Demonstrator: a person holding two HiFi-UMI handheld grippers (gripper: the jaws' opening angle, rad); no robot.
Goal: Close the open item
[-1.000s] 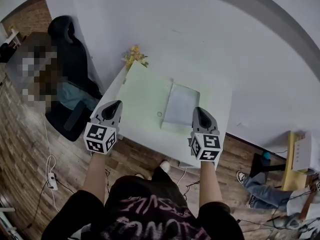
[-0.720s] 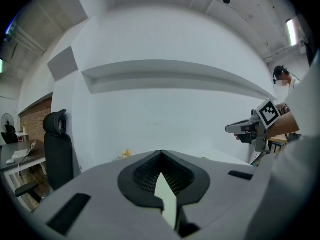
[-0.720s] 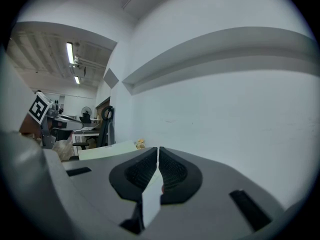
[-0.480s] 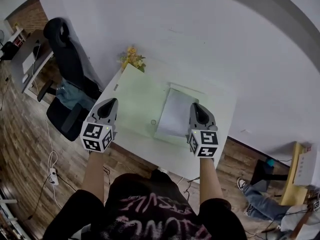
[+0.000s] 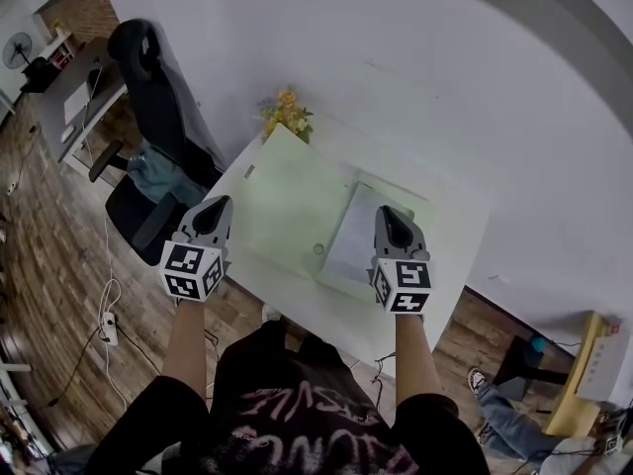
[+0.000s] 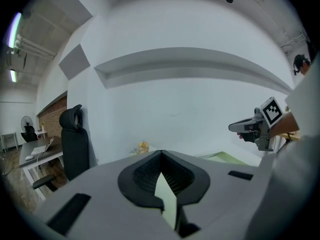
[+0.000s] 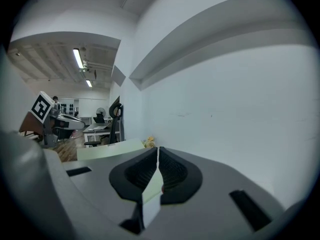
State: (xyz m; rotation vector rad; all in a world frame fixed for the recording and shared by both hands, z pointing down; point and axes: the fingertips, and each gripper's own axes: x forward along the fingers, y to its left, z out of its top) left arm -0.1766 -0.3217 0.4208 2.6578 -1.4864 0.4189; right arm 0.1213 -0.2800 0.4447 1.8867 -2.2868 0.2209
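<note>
While the person stands at the white bench (image 5: 435, 265), each hand holds a grey gripper with a black-and-white marker cube out in front. The left gripper (image 5: 224, 204) is clenched, with its two jaws touching at the tips and nothing between them. It hangs over the left edge of the bench, beside the big light green mat (image 5: 287, 191). The right gripper (image 5: 388, 213) is clenched too, with only a thin slit between its jaws, and it holds nothing. It hangs over the near right part of the flat grey rectangle-shaped item (image 5: 354, 237), which lies on the right side of the mat. I cannot tell from above if that item is open or shut. A small ring (image 5: 318, 249) lies on the mat just left of the item. A bunch of yellow flowers (image 5: 287, 107) sits at the far corner of the bench by the white wall. A black office chair (image 5: 148, 77) stands on the wood floor to the left.
</note>
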